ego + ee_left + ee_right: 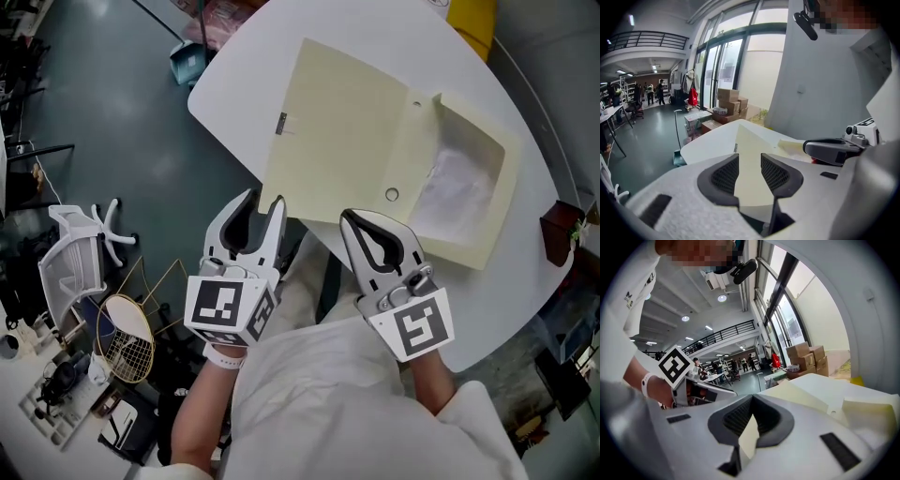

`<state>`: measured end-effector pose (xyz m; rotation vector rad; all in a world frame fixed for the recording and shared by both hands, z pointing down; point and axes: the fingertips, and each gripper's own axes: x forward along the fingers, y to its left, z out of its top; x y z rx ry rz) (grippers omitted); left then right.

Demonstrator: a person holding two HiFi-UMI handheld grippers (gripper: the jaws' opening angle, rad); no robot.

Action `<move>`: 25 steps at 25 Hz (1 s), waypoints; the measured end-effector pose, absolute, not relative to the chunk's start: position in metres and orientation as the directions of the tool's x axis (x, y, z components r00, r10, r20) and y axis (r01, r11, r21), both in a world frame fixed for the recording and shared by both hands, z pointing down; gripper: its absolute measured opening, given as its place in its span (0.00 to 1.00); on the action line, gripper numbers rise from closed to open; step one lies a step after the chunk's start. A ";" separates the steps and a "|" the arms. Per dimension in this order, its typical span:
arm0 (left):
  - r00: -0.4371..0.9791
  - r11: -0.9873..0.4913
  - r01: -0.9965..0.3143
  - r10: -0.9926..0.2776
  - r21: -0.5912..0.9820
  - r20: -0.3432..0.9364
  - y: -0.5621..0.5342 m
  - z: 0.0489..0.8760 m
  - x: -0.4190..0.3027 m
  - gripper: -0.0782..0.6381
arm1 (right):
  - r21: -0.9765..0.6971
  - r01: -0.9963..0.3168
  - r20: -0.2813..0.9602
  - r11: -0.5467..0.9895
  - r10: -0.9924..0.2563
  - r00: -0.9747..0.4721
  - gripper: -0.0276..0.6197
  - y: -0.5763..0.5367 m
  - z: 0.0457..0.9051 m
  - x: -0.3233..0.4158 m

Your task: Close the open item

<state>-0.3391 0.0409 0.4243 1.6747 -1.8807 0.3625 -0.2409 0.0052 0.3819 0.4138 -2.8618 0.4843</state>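
Note:
A cream box lies open on the white round table (244,84). Its lid (342,131) is folded out flat to the left. Its tray (504,155) sits to the right with white paper (459,187) inside. My left gripper (263,208) is at the lid's near left corner with its jaws apart. In the left gripper view the lid (750,150) shows through the gap of that gripper (750,171), and the pads do not press on it. My right gripper (354,220) is at the lid's near edge, its tips together. The right gripper view shows its pads (752,401) meeting.
Past the table's left edge, a white chair (80,258) and a racket (125,337) stand on the floor beside me. A dustpan (187,61) lies beyond the table's far left. A yellow object (473,19) sits at the table's far edge. A dark red thing (560,230) sits at the right.

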 end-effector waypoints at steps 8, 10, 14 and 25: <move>0.036 0.149 -0.963 -0.753 0.224 0.657 0.029 0.467 -0.356 0.34 | -0.314 -0.327 0.270 0.891 -0.246 -0.931 0.06 0.004 0.408 -0.255; 0.045 0.149 -0.962 -0.738 0.228 0.673 0.026 0.477 -0.362 0.34 | -0.319 -0.331 0.270 0.888 -0.249 -0.930 0.07 0.003 0.412 -0.258; 0.070 0.147 -0.958 -0.709 0.245 0.701 0.025 0.496 -0.366 0.35 | -0.323 -0.340 0.277 0.883 -0.256 -0.926 0.07 0.000 0.418 -0.260; 0.166 0.134 -0.935 -0.657 0.330 0.736 0.030 0.530 -0.353 0.34 | -0.328 -0.376 0.295 0.866 -0.285 -0.912 0.07 -0.008 0.431 -0.256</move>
